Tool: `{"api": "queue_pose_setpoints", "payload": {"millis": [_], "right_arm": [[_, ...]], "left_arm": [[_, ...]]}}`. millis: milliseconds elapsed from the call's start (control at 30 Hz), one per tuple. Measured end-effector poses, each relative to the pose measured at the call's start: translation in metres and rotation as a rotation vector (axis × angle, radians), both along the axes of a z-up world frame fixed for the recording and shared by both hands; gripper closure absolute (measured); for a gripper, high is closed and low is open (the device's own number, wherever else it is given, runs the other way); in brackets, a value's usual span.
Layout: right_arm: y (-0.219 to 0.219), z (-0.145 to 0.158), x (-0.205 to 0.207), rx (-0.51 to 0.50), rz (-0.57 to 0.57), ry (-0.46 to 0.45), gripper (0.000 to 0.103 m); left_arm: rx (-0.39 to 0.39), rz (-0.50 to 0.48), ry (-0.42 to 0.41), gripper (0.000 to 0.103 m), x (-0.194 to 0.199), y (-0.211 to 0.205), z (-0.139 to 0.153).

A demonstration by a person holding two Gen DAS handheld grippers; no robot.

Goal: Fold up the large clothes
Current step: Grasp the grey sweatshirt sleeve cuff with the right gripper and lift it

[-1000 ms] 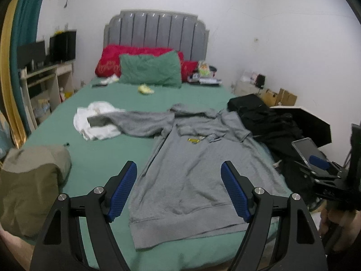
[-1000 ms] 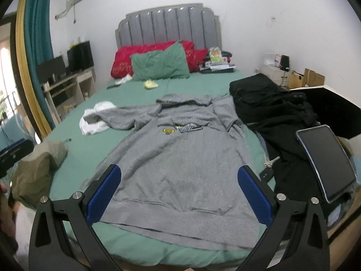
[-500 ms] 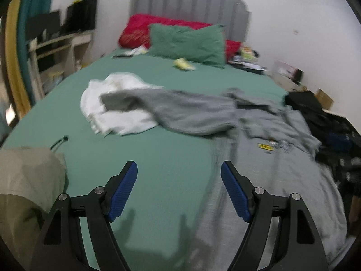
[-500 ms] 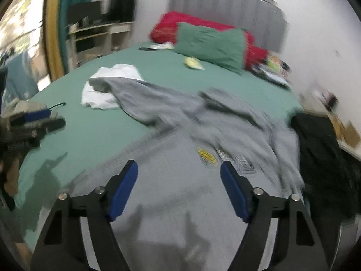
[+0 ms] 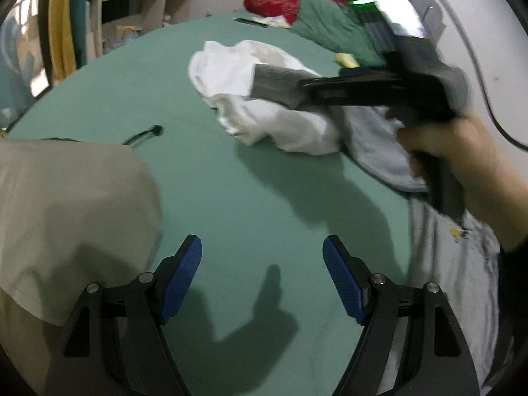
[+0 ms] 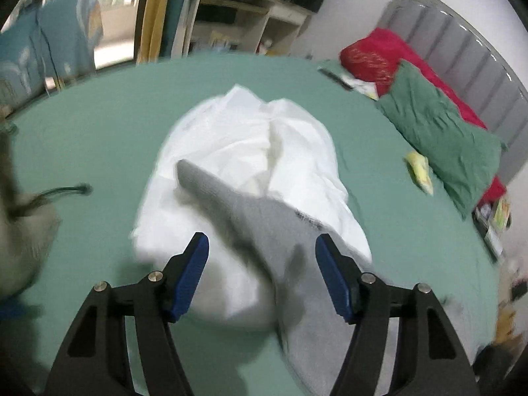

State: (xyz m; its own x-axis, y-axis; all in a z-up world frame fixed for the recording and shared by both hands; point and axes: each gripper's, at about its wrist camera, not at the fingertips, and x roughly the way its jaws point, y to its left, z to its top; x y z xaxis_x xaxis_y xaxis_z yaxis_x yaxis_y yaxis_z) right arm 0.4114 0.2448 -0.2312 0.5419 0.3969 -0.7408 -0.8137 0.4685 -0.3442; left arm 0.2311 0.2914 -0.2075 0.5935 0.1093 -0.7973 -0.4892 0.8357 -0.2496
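- Green sheets cover the bed [image 5: 231,198], which fills both views; a grey padded headboard [image 6: 462,66] stands at its far end.
- Across the bed lies the grey sweatshirt [image 5: 462,280], its sleeve [image 6: 250,217] draped over the white garment [image 6: 247,138]. A small yellow chest label [image 5: 457,232] shows, too blurred to read.
- At the left edge, a beige garment [image 5: 66,214] sits bunched, a dark cord [image 5: 145,134] beside it.
- Against the headboard, a green pillow [image 6: 442,138] leans on a red pillow [image 6: 373,56] with gold print that cannot be read.
- Over the sleeve, the right tongs [image 6: 262,269] are closing, the sleeve between the blue pads but not pinched; a hand [image 5: 462,151] carries them.
- Above bare sheet, the left tongs [image 5: 262,279] stand wide apart, with nothing in them.
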Motion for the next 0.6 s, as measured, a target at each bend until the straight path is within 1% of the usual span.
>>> {"api": "queue_pose_setpoints", "payload": {"millis": [33, 67, 100, 133, 167, 200, 233, 267, 300, 333, 367, 433, 533, 567, 600], "right_arm": [[0.009, -0.007, 0.005, -0.03, 0.0, -0.026, 0.043], [0.015, -0.013, 0.01, -0.046, 0.016, -0.036, 0.066], [0.018, -0.015, 0.017, -0.046, 0.019, -0.013, 0.094], [0.016, -0.015, 0.025, -0.04, -0.022, -0.003, 0.094], [0.004, -0.005, 0.032, 0.03, -0.054, 0.016, 0.094], [-0.007, 0.008, 0.034, 0.086, -0.071, 0.005, 0.095], [-0.021, 0.024, 0.036, 0.141, -0.102, -0.04, 0.095], [-0.047, 0.046, 0.04, 0.213, -0.14, -0.076, 0.095], [-0.069, 0.062, 0.043, 0.26, -0.176, -0.104, 0.095], [-0.1, 0.079, 0.05, 0.306, -0.228, -0.135, 0.095], [-0.135, 0.096, 0.059, 0.352, -0.285, -0.142, 0.095], [-0.211, 0.119, 0.076, 0.406, -0.407, -0.162, 0.095], [-0.308, 0.13, 0.086, 0.422, -0.562, -0.215, 0.095], [-0.352, 0.129, 0.085, 0.427, -0.63, -0.225, 0.095], [-0.383, 0.124, 0.085, 0.427, -0.679, -0.224, 0.095]], "left_arm": [[-0.025, -0.001, 0.0, 0.023, 0.001, 0.003, -0.001], [-0.029, 0.002, -0.007, 0.023, 0.002, 0.002, -0.001], [-0.019, 0.01, -0.007, 0.023, 0.002, 0.001, -0.001], [-0.019, 0.011, -0.003, 0.023, 0.003, 0.001, -0.001], [-0.031, 0.007, -0.002, 0.023, 0.004, -0.001, -0.002], [-0.045, 0.0, -0.004, 0.023, 0.005, -0.004, -0.002], [-0.05, -0.009, -0.007, 0.023, 0.007, -0.008, -0.002], [-0.049, -0.02, -0.01, 0.023, 0.007, -0.013, 0.0], [-0.044, -0.035, -0.014, 0.023, 0.009, -0.02, 0.001], [-0.034, -0.054, -0.017, 0.023, 0.011, -0.028, 0.003], [-0.027, -0.066, -0.017, 0.023, 0.014, -0.034, 0.003], [-0.019, -0.103, -0.012, 0.023, 0.021, -0.051, 0.004], [0.002, -0.173, -0.012, 0.023, 0.03, -0.078, 0.005], [0.008, -0.19, -0.012, 0.023, 0.033, -0.085, 0.005], [0.008, -0.208, -0.014, 0.023, 0.035, -0.092, 0.005]]}}
